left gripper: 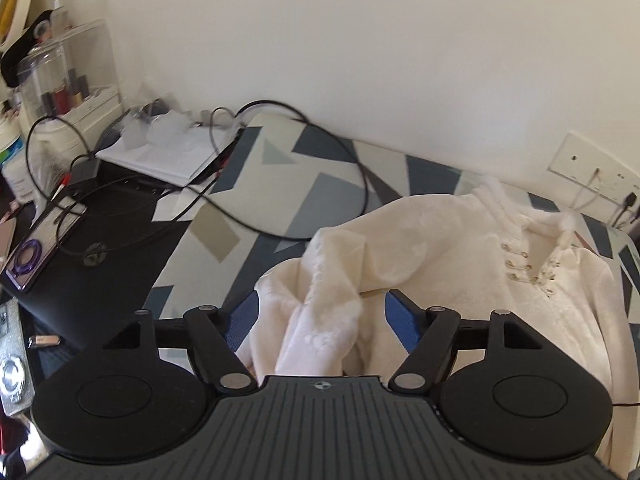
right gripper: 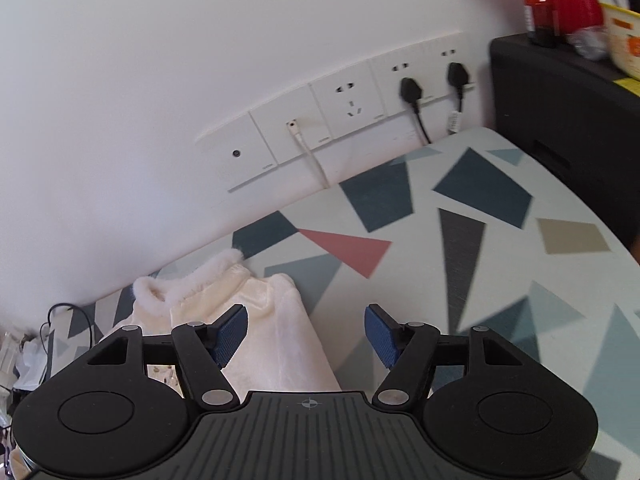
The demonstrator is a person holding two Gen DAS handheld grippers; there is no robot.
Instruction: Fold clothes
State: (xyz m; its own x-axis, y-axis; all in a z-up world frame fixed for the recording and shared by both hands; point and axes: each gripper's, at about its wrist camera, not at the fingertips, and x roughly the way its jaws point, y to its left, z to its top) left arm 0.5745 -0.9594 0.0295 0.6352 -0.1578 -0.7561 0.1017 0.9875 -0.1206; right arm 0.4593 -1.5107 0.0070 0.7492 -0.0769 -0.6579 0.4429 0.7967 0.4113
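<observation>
A cream fleece top [left gripper: 460, 248] with a laced collar lies on the patterned table [left gripper: 256, 184]. One sleeve [left gripper: 324, 320] is bunched up between the blue pads of my left gripper [left gripper: 326, 320], whose jaws stand wide apart around the cloth without pinching it. In the right wrist view the same top [right gripper: 276, 344] shows its furry collar [right gripper: 188, 280] at lower left. My right gripper [right gripper: 306, 334] is open; its left pad [right gripper: 230, 336] hangs over the garment's right edge, its right pad over bare table.
A black cable [left gripper: 304, 184] loops across the table's far left part. Papers [left gripper: 168, 152], a black laptop [left gripper: 100, 256] and cosmetics boxes [left gripper: 68, 80] crowd the left side. Wall sockets [right gripper: 348, 108] with plugs run along the back; a black cabinet [right gripper: 568, 120] stands at right.
</observation>
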